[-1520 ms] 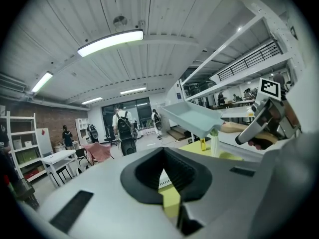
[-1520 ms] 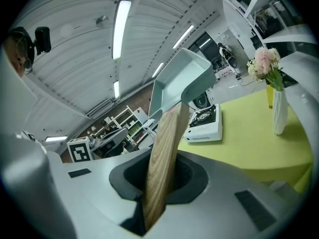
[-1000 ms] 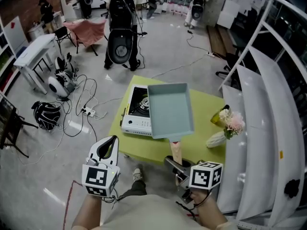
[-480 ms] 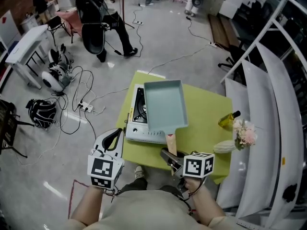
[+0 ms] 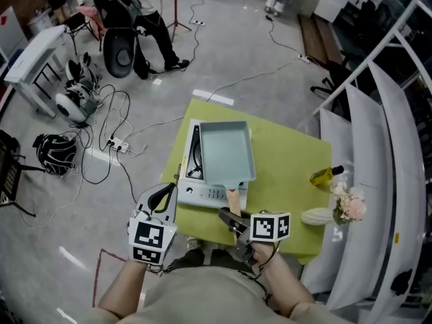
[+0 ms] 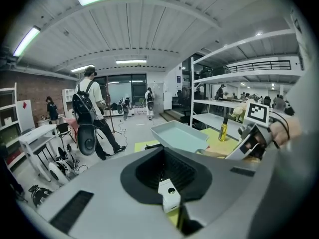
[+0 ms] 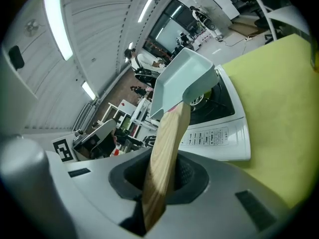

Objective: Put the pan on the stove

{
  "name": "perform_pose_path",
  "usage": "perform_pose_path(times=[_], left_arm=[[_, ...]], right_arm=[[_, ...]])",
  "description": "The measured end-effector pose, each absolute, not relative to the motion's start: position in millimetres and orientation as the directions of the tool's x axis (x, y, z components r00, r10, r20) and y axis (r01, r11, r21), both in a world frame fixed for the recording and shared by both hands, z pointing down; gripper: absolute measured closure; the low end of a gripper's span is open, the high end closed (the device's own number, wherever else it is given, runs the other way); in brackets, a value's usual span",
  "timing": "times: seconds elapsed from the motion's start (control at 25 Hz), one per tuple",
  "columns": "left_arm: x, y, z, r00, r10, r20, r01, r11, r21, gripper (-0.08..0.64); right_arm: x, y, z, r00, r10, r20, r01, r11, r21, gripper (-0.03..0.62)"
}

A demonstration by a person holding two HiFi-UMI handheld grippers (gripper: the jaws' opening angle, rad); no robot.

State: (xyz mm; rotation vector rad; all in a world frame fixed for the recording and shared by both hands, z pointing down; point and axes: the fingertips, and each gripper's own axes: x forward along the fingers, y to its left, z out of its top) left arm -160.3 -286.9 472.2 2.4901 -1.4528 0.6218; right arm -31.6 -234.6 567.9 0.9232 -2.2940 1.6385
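A light blue rectangular pan (image 5: 226, 152) with a wooden handle (image 5: 233, 200) hangs over the white portable gas stove (image 5: 196, 193) at the left side of the yellow-green table (image 5: 287, 171). I cannot tell whether it touches the burner. My right gripper (image 5: 234, 223) is shut on the handle (image 7: 167, 148) at the table's near edge. In the right gripper view the pan (image 7: 182, 78) tilts up above the stove (image 7: 224, 128). My left gripper (image 5: 156, 201) hovers left of the table's near corner, shut and holding nothing (image 6: 172, 203). From there the pan (image 6: 179, 136) shows ahead.
An oil bottle (image 5: 326, 175), pale flowers (image 5: 351, 204) and a pale gourd-like thing (image 5: 317, 216) sit at the table's right side. White shelving (image 5: 385, 154) runs along the right. Cables (image 5: 115, 140) and gear lie on the floor to the left, and a person (image 5: 135, 19) walks at the back.
The pan has moved left and toward me, from the table's middle to above the stove, with the right gripper still on its handle. The person at the back has walked left.
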Motion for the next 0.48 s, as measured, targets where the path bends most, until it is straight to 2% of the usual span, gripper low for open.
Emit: perform_pose_path(times=[0.48], left_arm=[[-139.7,-296.6,523.3,0.371,-0.752,0.545,-0.887,-0.461,-0.033,0.554]], right_arm=[[-31.7,-254.1,619.0,-0.823,-0.266,0.503,-0.554,0.178,-0.813,0.532]])
